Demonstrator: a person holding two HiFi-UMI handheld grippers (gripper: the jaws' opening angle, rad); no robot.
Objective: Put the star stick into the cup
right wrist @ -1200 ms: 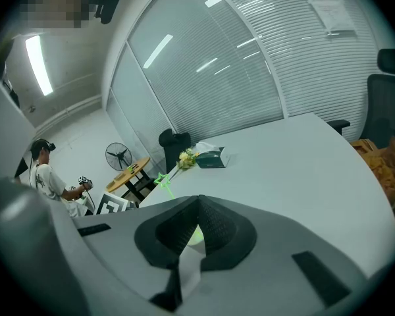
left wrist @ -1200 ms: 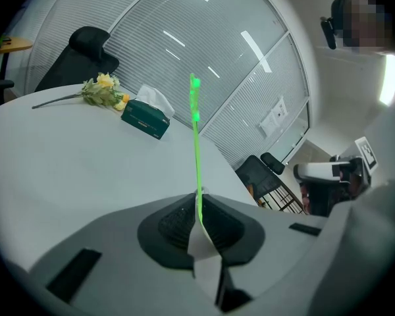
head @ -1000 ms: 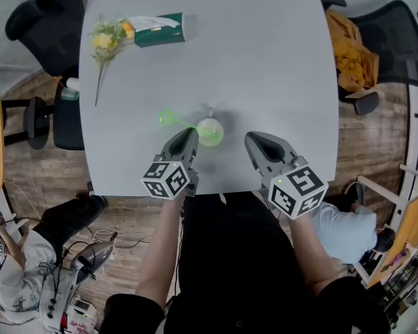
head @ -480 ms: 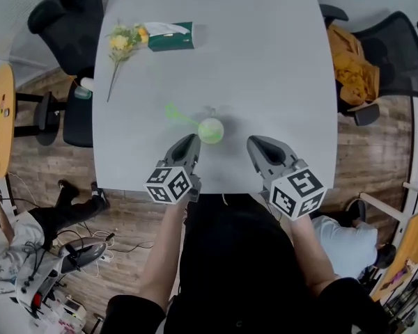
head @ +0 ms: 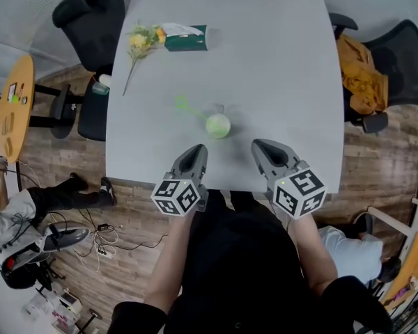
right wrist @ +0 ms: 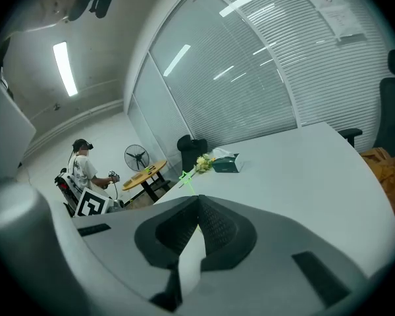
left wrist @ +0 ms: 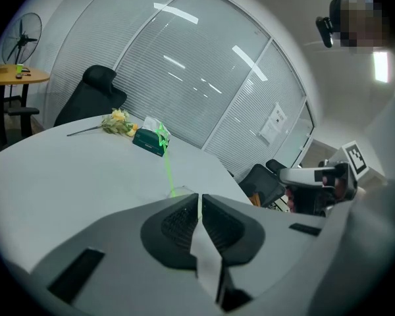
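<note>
A: What's moved?

B: Both grippers have drawn back from the cup [head: 218, 125] toward the near edge of the table [head: 279, 61]. The left gripper [head: 198, 149] was close against the cup a second ago and is now clear of it.

A: And the jaws?

B: The left gripper's are pressed together with nothing between them. The right gripper [head: 258, 145] is the same, closed and empty.

A: Where's the stick [head: 195, 113]?

B: It stands in the cup, leaning toward the far left corner, with its star end out over the table. The cup sits a little in from the middle of the near edge, just beyond the two grippers and between them.

A: Anything else?

B: Flowers [head: 141, 39] lie by the far left corner, with a green box [head: 187, 37] just beside them.
</note>
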